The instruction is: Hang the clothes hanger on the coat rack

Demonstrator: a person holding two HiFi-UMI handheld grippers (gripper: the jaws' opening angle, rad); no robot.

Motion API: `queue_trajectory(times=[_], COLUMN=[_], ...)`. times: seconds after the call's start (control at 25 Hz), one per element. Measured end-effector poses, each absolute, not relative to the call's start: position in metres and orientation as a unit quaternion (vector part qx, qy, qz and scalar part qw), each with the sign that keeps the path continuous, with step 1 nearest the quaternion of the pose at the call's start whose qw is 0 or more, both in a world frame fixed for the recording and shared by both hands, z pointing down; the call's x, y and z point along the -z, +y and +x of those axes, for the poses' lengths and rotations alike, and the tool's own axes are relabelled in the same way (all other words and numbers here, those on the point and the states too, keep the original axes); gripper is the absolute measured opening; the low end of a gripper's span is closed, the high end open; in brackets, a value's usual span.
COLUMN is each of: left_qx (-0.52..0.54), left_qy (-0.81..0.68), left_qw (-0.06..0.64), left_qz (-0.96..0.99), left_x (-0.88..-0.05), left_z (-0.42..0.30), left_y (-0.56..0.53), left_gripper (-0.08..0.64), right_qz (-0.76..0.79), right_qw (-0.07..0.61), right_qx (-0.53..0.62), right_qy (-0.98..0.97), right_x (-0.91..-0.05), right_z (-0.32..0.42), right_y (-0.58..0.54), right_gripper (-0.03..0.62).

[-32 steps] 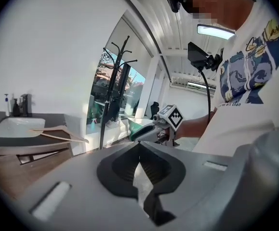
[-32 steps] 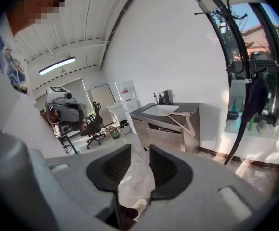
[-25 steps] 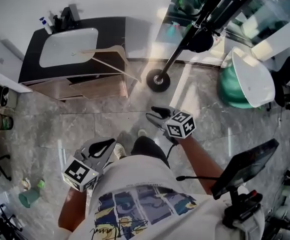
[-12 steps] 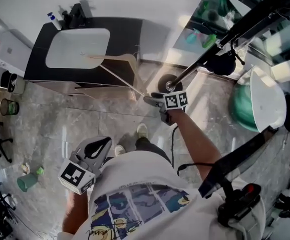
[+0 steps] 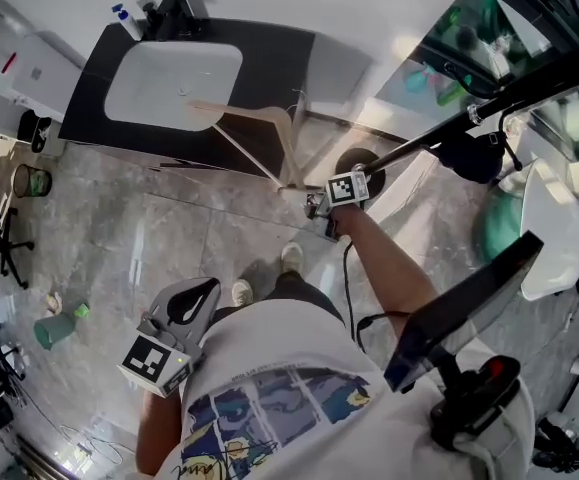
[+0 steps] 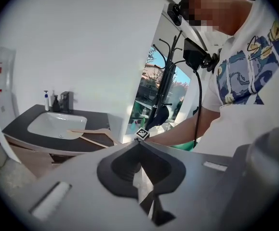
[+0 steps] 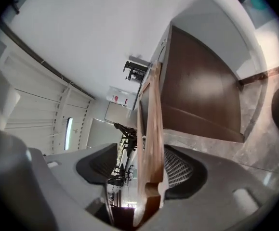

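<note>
Two claws are showing, but only the right claw [image 5: 312, 204] is working. It is reaching toward the corner of the dark bench [image 5: 269, 58]. Its jaws are opening wide around the near end of the wooden hanger [image 5: 269, 116], with a gap showing on at least one side, so nothing is being gripped yet. It is probably approaching there because that end is jutting past the bench corner, leaving free wood to close on.

The left claw [image 5: 191, 303] is hanging low beside the person's hip, clenched on nothing. It is likely being kept clear, since one claw looks enough for the pickup.

The hanger is lying on the bench top. Its far end is resting over the rim of the sink [image 5: 174, 83], and its near end is pointing toward the base of the black coat rack [image 5: 419, 146], which is standing just beside the bench. Its long axis is running from sink to rack base. From the right gripper view the wood is showing edge-on, running straight away between the jaws. I cannot make out its hook.
</note>
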State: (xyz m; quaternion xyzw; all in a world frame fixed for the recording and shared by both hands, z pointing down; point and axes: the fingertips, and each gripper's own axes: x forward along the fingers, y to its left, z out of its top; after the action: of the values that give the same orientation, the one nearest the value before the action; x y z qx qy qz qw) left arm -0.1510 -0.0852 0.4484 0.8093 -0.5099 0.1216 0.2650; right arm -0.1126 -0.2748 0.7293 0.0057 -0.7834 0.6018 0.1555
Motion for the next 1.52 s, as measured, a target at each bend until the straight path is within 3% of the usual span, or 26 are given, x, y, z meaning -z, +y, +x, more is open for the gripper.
queue_trajectory(times=[0.08,0.2,0.24,0.52,0.88,1.52], left_qx=[-0.121,-0.127,-0.130,-0.132,-0.131,-0.097], left_qy=[-0.519,-0.526,-0.526,-0.516,-0.460,-0.301], left_qw=[0.264,0.256,0.254,0.250,0.225,0.194], left_qz=[0.804,0.801,0.801,0.809,0.849,0.929], left_x=[-0.448,-0.446,-0.445,-0.444,-0.442,-0.445], left_z=[-0.153,-0.156,-0.157,-0.163,-0.162,-0.135], left_y=[-0.084,-0.084,-0.084,-0.081,-0.076,-0.053], left_gripper=[0.003,0.003,0.003,0.003,0.003,0.003], right_qz=[0.001,-0.005,-0.001,0.051,0.079,0.175], right_qw=[0.154,0.137,0.135,0.158,0.126,0.099], right_qx=[-0.618,-0.634,-0.636,-0.614,-0.500,-0.376], right_qy=[-0.771,-0.761,-0.760,-0.772,-0.853,-0.904], right_x=[-0.732,-0.732,-0.733,-0.725,-0.680,-0.505], right_z=[-0.117,-0.122,-0.122,-0.108,-0.086,0.027], right_y=[-0.271,-0.271,-0.272,-0.275,-0.292,-0.226], right_gripper=[0.282,0.069,0.043,0.034,0.033,0.032])
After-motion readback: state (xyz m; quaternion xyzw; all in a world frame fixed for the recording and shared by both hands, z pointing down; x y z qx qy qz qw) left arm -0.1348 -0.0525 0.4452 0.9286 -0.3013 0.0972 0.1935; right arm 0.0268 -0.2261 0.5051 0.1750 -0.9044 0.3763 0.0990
